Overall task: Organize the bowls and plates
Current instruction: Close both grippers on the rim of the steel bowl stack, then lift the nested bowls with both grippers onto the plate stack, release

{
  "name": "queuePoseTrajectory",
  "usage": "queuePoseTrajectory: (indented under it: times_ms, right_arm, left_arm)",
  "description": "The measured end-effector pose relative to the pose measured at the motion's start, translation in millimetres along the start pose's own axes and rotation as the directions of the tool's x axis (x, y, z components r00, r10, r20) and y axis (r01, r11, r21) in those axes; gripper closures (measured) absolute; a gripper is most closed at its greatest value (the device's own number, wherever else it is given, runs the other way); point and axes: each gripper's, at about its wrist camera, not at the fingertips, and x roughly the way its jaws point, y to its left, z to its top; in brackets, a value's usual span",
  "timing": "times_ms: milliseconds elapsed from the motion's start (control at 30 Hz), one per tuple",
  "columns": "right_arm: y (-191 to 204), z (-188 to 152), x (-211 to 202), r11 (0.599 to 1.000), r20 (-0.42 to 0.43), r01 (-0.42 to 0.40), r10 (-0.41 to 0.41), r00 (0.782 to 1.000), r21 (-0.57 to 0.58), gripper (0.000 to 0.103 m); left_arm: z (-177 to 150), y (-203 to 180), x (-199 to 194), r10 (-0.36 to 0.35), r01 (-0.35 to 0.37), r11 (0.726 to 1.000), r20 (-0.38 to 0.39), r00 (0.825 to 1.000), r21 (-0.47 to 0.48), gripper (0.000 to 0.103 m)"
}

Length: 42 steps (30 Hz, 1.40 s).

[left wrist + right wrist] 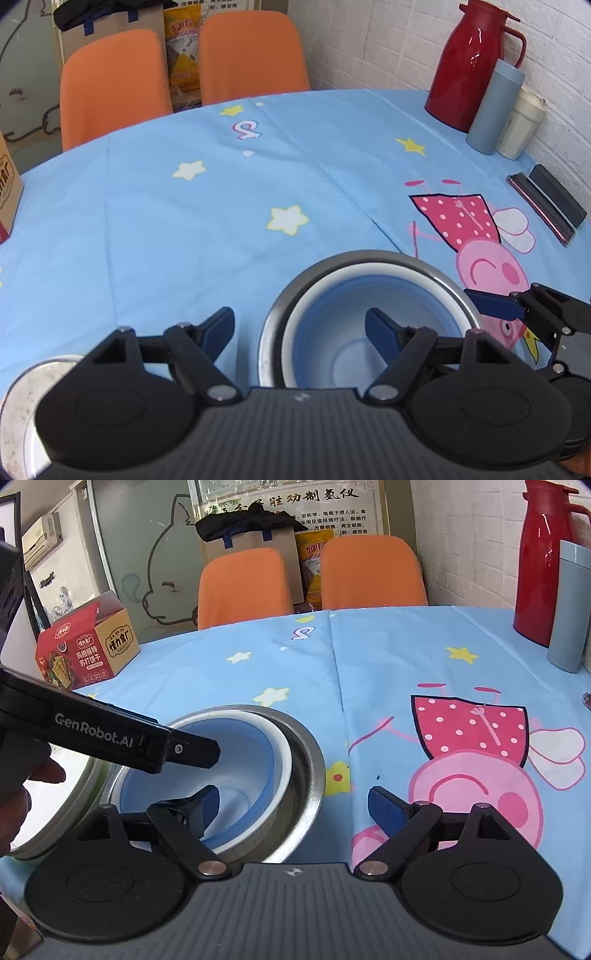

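Two nested bowls are sitting near the front of the blue-clothed worktop [184, 229]: a steel bowl [269, 332] is holding a blue-and-white bowl [369, 314] inside it. Left of that stack, a plate [18, 406] is lying flat, partly hidden. Both left tongs [299, 328] and right tongs [291, 808] are standing spread and gripping nothing. Each is straddling the stack's rim, the left tongs with a finger over the blue bowl's hollow, the right tongs from the other side. Judging by this, the plate lies nearer the left tongs, just beside and below them, so that hand seems better placed for it.
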Motion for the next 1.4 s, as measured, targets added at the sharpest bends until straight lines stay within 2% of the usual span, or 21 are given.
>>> queuePoseTrajectory:
  times_ms: [500,833,933,1033,1133,1400]
  right_arm:
    - [5,-2,9,1.000,-0.016,-0.001,0.001,1.000,0.006,0.000]
    - [10,-10,7,1.000,0.026,0.015,-0.016,1.000,0.012,0.000]
    - [12,-12,4,0.999,0.040,-0.044,0.043,0.998,0.021,0.000]
    - [18,-11,3,0.999,0.033,-0.037,0.037,0.999,0.002,0.003]
    - [19,-8,-1,1.000,0.032,-0.020,0.020,0.999,0.014,0.009]
    - [31,15,-30,1.000,0.098,-0.001,0.001,0.995,-0.002,0.007]
  left_arm:
    - [-7,-6,14,-0.008,0.009,1.000,-0.036,0.999,0.014,0.025]
    - [-11,-5,16,-0.019,0.019,1.000,-0.048,0.999,0.005,0.025]
    - [-13,-7,14,-0.047,0.047,0.999,-0.036,0.998,-0.007,0.037]
    - [-13,-8,11,-0.028,0.027,0.999,-0.031,0.999,-0.042,0.052]
    - [-9,-9,3,-0.025,0.023,0.997,-0.028,0.999,-0.073,0.053]
    - [7,-11,-44,-0.002,0.007,0.997,0.070,0.998,-0.080,0.053]
